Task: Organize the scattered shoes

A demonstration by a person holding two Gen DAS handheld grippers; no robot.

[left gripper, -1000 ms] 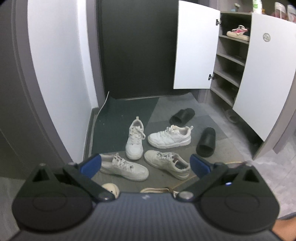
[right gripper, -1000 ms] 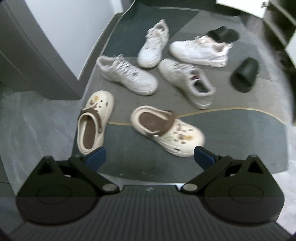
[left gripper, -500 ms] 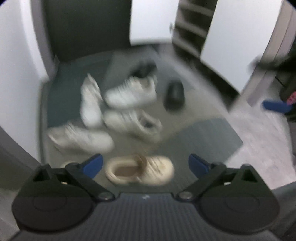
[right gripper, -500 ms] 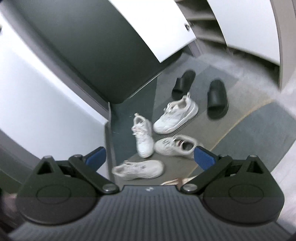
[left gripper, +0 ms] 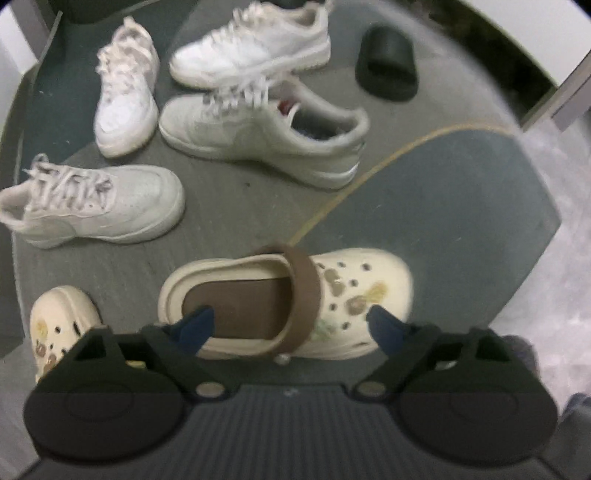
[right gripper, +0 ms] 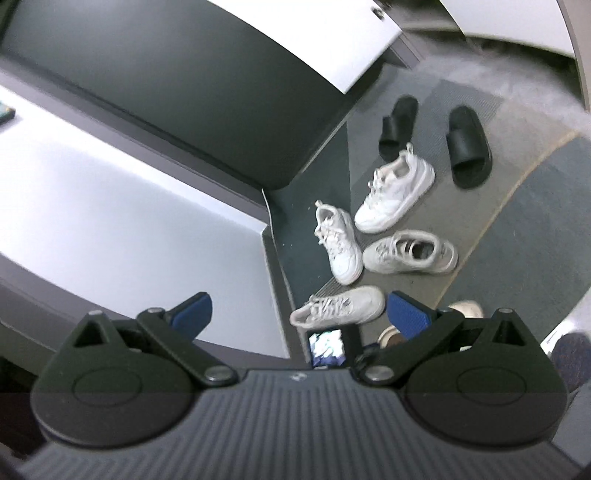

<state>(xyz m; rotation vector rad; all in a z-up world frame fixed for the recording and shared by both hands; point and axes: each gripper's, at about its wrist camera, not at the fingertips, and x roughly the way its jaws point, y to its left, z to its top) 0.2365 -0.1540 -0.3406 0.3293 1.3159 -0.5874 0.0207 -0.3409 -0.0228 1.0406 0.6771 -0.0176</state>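
Observation:
My left gripper [left gripper: 291, 326] is open and hovers just above a cream clog with a brown strap [left gripper: 288, 301] lying on the grey mat. The second cream clog [left gripper: 61, 332] lies at the lower left. Several white sneakers [left gripper: 221, 129] and a black slide [left gripper: 386, 64] lie beyond. My right gripper [right gripper: 299, 314] is open and empty, held higher. In the right wrist view the white sneakers [right gripper: 384, 240] and two black slides [right gripper: 467, 146] lie scattered on the mat, and the clog [right gripper: 463, 308] peeks out behind the right finger.
A white wall and dark door [right gripper: 184, 92] bound the mat on the left. A white cabinet door [right gripper: 332, 33] hangs open at the back. Pale floor [left gripper: 554, 277] lies right of the mat. The left gripper's device [right gripper: 327, 347] shows below the sneakers.
My left gripper has tilted down and dropped close over the brown-strapped clog. My right gripper has swung up from the clogs and looks across the mat toward the wall.

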